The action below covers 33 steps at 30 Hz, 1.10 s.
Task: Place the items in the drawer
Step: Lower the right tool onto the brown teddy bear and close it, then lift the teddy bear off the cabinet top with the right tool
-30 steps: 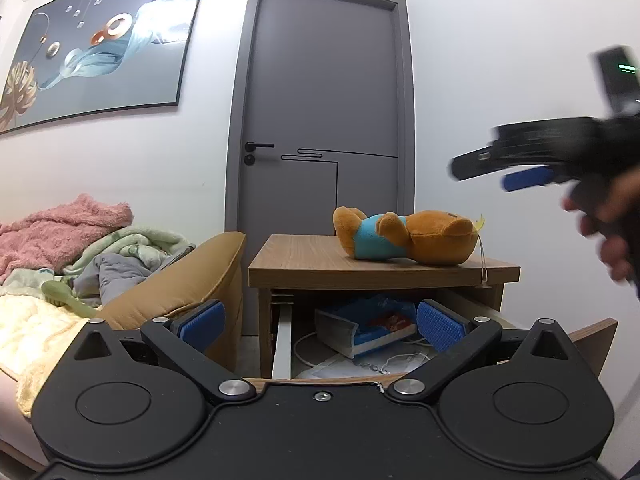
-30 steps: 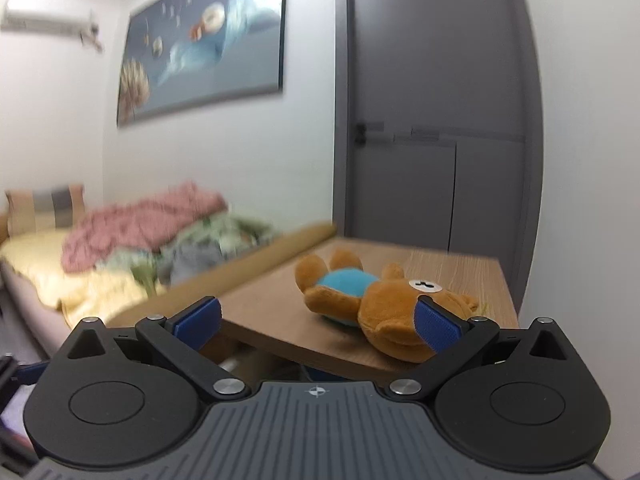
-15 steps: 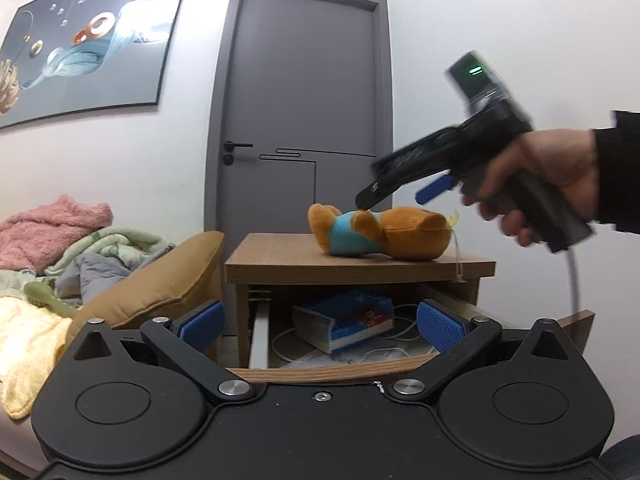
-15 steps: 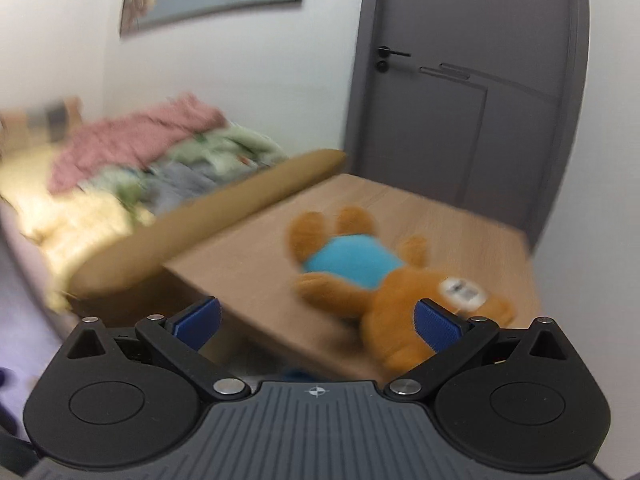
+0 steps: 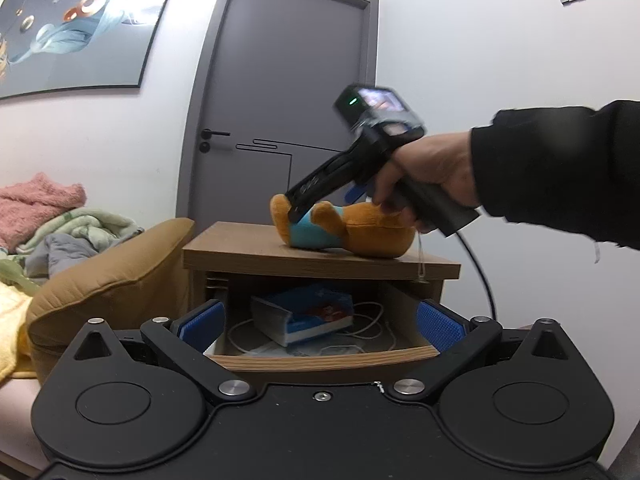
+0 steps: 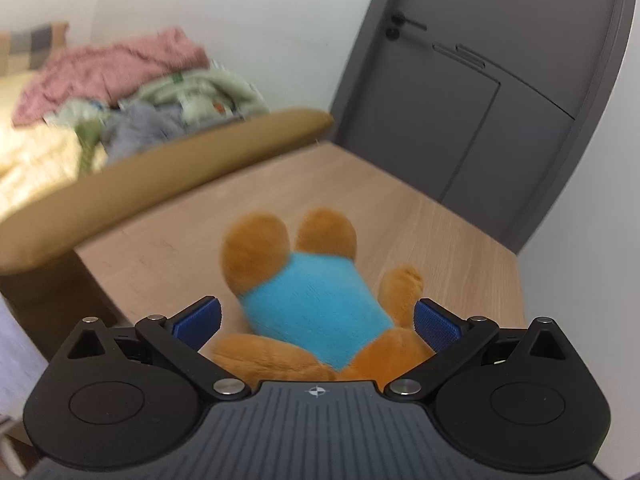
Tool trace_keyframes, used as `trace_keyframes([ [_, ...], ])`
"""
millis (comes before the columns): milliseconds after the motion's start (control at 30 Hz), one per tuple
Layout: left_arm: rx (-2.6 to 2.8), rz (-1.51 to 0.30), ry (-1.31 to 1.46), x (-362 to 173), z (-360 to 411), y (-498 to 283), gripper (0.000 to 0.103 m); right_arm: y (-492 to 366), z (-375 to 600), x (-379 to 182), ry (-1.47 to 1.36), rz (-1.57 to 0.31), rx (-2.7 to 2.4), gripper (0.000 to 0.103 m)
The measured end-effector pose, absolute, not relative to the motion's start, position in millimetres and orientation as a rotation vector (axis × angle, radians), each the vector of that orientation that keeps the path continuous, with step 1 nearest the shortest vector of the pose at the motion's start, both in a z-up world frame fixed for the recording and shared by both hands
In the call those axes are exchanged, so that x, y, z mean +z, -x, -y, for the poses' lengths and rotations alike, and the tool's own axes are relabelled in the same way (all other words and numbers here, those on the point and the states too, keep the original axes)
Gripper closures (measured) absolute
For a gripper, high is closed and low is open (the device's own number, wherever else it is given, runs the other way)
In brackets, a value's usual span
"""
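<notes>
Your brown plush bear in its turquoise shirt [image 6: 316, 304] lies on its side on top of the light wooden bedside desk [image 6: 400, 208], near the front edge and directly above the pulled-out wooden drawer [image 5: 324, 358]. That drawer already holds a blue-and-white boxed pack [image 5: 304, 312] and a loose white cable [image 5: 372, 320], with some free room towards the front and right.

Your right gripper [image 6: 316, 320] has its blue-padded fingers [image 6: 198, 320] spread wide, one on either side of the bear's shirted body, and they are not yet pressing on it. Your left gripper [image 5: 320, 326] hangs low in front of the drawer, fingers likewise apart and holding nothing.

Judging by its look, the bear is light and very soft, so it will squash rather than resist. Take it across the torso, where the stuffing is thickest. A limb or an ear would likely let it dangle and swing. Close firmly enough that the plush bunches between the pads, since the short pile may slide under a loose hold.

A thin clear tag loop [image 5: 420, 256] hangs off the desk's front edge beside the bear's head; watch that it does not snag as you lift. When you lower the bear, expect it to flop, so aim for the open part of the drawer, clear of the pack.
</notes>
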<state>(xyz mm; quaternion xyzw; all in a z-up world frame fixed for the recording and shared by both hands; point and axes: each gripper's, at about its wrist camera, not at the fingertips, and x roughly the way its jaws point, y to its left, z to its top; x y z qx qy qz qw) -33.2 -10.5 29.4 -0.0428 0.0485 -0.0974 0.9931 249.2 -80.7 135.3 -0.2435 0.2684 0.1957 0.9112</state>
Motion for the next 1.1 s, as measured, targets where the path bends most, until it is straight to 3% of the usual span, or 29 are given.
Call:
trace_keyframes([
  [133, -0.211, -0.101, 0.096, 28, 17, 31, 0.001, -259, 81, 125, 0.539, -0.570, 0.354, 0.003],
  [433, -0.237, -0.096, 0.054, 23, 38, 30, 0.001, -246, 87, 132, 0.546, -0.513, 0.344, 0.032],
  [467, -0.236, -0.096, 0.052, 23, 39, 31, 0.001, -243, 87, 134, 0.547, -0.502, 0.341, 0.041],
  [1100, -0.140, -0.046, 0.003, 24, 35, 47, 0.001, -158, 84, 205, 0.567, -0.397, 0.360, 0.042],
])
